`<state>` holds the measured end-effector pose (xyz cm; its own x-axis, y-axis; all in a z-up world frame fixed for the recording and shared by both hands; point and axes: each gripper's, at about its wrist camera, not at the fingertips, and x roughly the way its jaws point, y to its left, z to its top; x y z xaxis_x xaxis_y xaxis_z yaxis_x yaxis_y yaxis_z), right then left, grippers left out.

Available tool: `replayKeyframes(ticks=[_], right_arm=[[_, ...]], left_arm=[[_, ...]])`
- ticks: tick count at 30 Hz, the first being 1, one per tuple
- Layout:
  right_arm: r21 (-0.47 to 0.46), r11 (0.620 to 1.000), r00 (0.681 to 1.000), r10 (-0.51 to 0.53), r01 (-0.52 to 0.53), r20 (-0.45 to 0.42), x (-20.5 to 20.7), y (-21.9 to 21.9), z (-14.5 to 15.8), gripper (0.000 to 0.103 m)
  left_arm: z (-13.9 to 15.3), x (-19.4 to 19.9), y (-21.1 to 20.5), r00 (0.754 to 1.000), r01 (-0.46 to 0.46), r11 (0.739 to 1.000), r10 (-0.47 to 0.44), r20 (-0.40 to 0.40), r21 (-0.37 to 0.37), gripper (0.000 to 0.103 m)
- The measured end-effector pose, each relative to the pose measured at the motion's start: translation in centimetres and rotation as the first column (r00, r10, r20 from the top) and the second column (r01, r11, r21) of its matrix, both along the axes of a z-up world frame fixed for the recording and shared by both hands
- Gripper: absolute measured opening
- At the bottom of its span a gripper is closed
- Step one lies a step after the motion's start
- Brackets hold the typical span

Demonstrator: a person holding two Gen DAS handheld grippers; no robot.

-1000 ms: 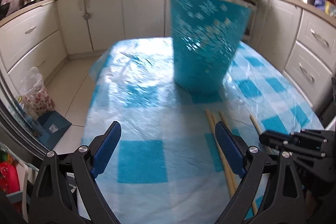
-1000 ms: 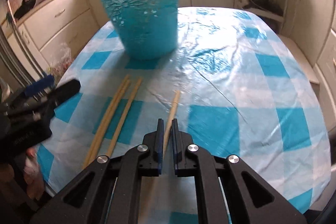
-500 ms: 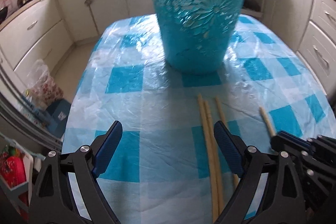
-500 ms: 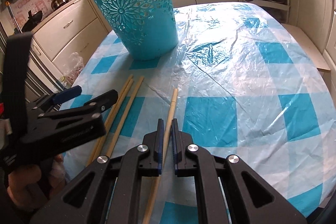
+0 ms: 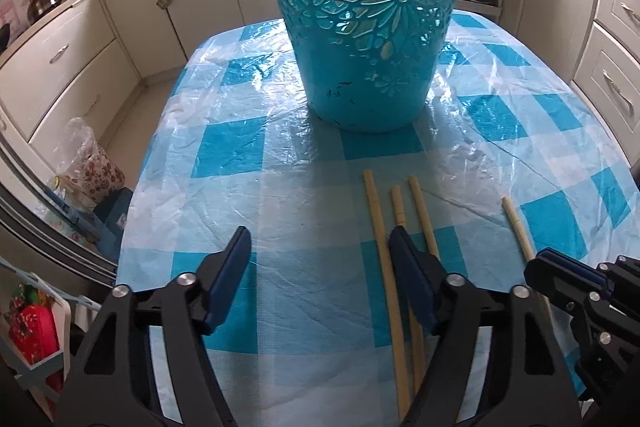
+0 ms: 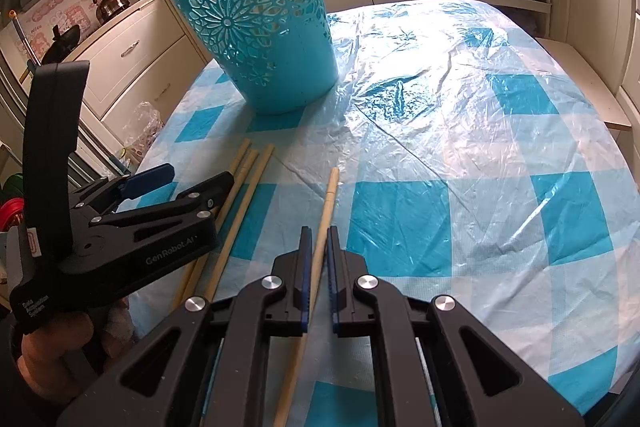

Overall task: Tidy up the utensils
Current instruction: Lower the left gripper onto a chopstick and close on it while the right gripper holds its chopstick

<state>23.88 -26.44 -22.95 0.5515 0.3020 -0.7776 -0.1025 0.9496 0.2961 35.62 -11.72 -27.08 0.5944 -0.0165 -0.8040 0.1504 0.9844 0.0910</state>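
Note:
A teal cut-out basket (image 5: pixel 368 39) (image 6: pixel 260 31) stands upright on the checked tablecloth. Three wooden chopsticks (image 5: pixel 380 247) (image 6: pixel 244 187) lie side by side in front of it. My left gripper (image 5: pixel 318 239) (image 6: pixel 196 179) hangs over them with its jaws closing. The leftmost stick shows just inside its right finger and the pads press on nothing. A fourth chopstick (image 6: pixel 326 203) (image 5: pixel 518 227) lies apart to the right. My right gripper (image 6: pixel 319 239) (image 5: pixel 560 269) is shut on it, and the stick's far end points toward the basket.
The oval table (image 6: pixel 500 155) is covered with wrinkled clear plastic over a blue and white cloth. Cream kitchen cabinets (image 5: pixel 72 59) ring the room. A plastic bag (image 5: pixel 88 167) sits on the floor left of the table. A kettle (image 6: pixel 110 3) stands on the counter.
My left gripper has come closer to the basket and shifted over the three chopsticks, and its jaws have narrowed. The right gripper has stayed shut on the single chopstick.

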Motion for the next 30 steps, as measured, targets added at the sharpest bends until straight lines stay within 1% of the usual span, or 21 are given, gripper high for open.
replayKeyframes(ticks=[2,5,9,12,17,19,21,22,23,25,30], right_arm=[[-0.001,1.0,1.0,0.0,0.0,0.0,0.0,0.0,0.0,0.008],[-0.003,1.0,1.0,-0.001,0.001,0.001,0.0,0.0,0.0,0.008],[-0.005,1.0,1.0,-0.001,0.001,0.002,0.1,0.0,0.0,0.008],[-0.005,1.0,1.0,0.0,0.0,0.003,0.1,0.0,0.0,0.008],[-0.006,1.0,1.0,-0.001,0.001,0.004,0.1,0.0,0.0,0.008],[-0.009,1.0,1.0,-0.001,0.001,0.006,0.1,0.1,0.0,0.008],[-0.016,1.0,1.0,-0.002,0.002,0.01,0.2,0.1,0.0,0.008],[-0.018,1.0,1.0,-0.003,0.003,0.012,0.3,0.2,0.0,0.009],[-0.019,1.0,1.0,-0.002,0.003,0.013,0.4,0.2,0.1,0.009],[-0.024,1.0,1.0,-0.001,0.001,0.016,0.6,0.3,0.1,0.011],[-0.037,0.999,1.0,0.006,-0.005,0.027,0.8,0.7,0.1,0.015]], left_arm=[[0.0,0.0,-0.1,1.0,0.011,1.0,-0.011,0.003,-0.001,0.058],[0.1,0.1,0.0,1.0,0.025,0.999,-0.025,-0.003,-0.027,0.053],[0.1,0.3,0.0,0.999,0.041,0.998,-0.041,-0.008,-0.042,0.044],[0.0,0.6,-0.3,0.999,0.043,0.998,-0.044,-0.019,-0.041,0.043],[0.0,1.2,-0.6,0.999,0.021,0.999,-0.022,-0.032,-0.049,0.043],[0.0,1.4,-0.7,0.999,0.03,0.998,-0.032,-0.031,-0.056,0.037],[0.0,1.3,-1.0,0.998,0.051,0.996,-0.054,-0.032,-0.072,0.02],[0.0,1.2,-1.2,0.997,0.063,0.996,-0.065,-0.03,-0.069,0.015],[0.0,1.2,-1.4,0.996,0.076,0.995,-0.078,-0.031,-0.07,0.006],[0.1,1.0,-1.7,0.996,0.087,0.994,-0.088,-0.028,-0.064,0.005],[0.1,0.9,-1.2,0.995,0.087,0.993,-0.09,-0.032,-0.082,0.005]])
